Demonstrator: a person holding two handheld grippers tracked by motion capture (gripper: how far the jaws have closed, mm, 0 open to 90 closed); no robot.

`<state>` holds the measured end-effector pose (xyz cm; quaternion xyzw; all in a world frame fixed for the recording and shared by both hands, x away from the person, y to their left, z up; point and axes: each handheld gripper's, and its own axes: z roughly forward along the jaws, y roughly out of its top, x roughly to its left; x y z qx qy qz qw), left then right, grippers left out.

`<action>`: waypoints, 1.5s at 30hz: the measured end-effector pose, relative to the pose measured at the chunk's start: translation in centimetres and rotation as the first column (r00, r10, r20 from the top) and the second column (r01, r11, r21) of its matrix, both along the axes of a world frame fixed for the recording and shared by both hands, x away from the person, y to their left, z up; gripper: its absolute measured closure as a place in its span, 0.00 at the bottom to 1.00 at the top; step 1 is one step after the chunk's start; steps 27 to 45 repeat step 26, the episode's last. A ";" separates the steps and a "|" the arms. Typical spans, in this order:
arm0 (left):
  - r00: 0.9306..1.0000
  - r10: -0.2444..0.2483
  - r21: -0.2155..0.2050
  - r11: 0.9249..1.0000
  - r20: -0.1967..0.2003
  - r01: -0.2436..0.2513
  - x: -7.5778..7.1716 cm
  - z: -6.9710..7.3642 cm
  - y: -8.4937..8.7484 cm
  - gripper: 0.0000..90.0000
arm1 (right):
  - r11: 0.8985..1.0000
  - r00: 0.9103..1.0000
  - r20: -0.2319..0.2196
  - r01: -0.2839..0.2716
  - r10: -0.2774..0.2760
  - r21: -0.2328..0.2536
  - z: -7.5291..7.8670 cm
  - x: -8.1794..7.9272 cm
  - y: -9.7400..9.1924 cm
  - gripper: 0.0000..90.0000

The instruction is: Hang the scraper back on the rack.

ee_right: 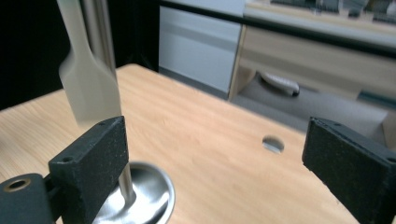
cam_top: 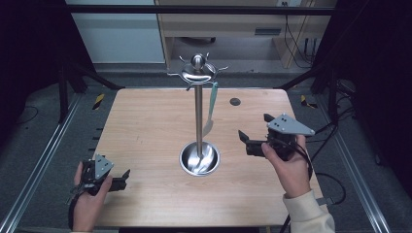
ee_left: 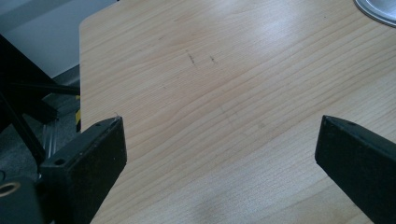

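Observation:
A metal stand (cam_top: pixel 198 116) rises from a round dish base (cam_top: pixel 199 158) at the table's middle, with a ring of hooks at its top (cam_top: pixel 197 70). A utensil (cam_top: pixel 211 109) with a teal handle and a pale flat blade hangs from one hook, beside the pole. My right gripper (cam_top: pixel 253 125) is to the right of the base, open, nothing between its jaws. In the right gripper view the blade (ee_right: pixel 86 93) and pole (ee_right: pixel 100 37) stand just beyond my right gripper's (ee_right: pixel 215 140) left jaw. My left gripper (cam_top: pixel 122 178) rests low at the table's front left, open and empty (ee_left: pixel 219 140).
The wooden table (cam_top: pixel 145 126) has a small round hole (cam_top: pixel 235 101) at the back right. Black frame posts stand at both back corners, and metal rails run along the floor on each side. A wooden cabinet stands behind the table.

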<state>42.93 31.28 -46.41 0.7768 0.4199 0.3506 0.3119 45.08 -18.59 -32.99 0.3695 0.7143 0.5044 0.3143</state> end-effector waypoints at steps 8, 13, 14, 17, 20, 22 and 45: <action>1.000 0.002 -0.002 1.000 0.002 -0.002 0.0 0.0 0.0 0.02 | 0.999 0.992 -0.116 0.043 -0.046 -0.030 -5.9 0.4 -0.8 0.10; 1.000 0.008 -0.006 1.000 0.005 -0.008 -0.1 0.0 0.1 0.02 | 0.996 0.985 -0.151 0.078 -0.084 -0.044 -8.6 0.8 -1.6 0.11; 1.000 0.008 -0.006 1.000 0.004 -0.008 -0.1 0.0 0.1 0.02 | 0.995 0.984 -0.154 0.086 -0.092 -0.044 -9.1 0.9 -1.8 0.11; 1.000 0.006 -0.004 1.000 0.001 -0.006 -0.1 0.0 0.1 0.02 | 0.993 0.977 -0.178 0.112 -0.117 -0.038 -10.5 1.2 -2.2 0.11; 1.000 0.005 -0.002 1.000 0.000 -0.005 0.0 0.0 0.0 0.02 | 0.991 0.974 -0.186 0.121 -0.129 -0.051 -11.5 1.3 -2.2 0.12; 1.000 0.004 -0.001 1.000 -0.002 -0.004 0.0 0.0 0.0 0.02 | 0.990 0.970 -0.200 0.130 -0.138 -0.052 -12.5 1.4 -2.2 0.13; 1.000 0.000 0.001 1.000 -0.002 0.000 0.0 0.0 -0.1 0.02 | 0.990 0.951 -0.275 0.134 -0.143 -0.051 -13.9 1.6 -2.5 0.14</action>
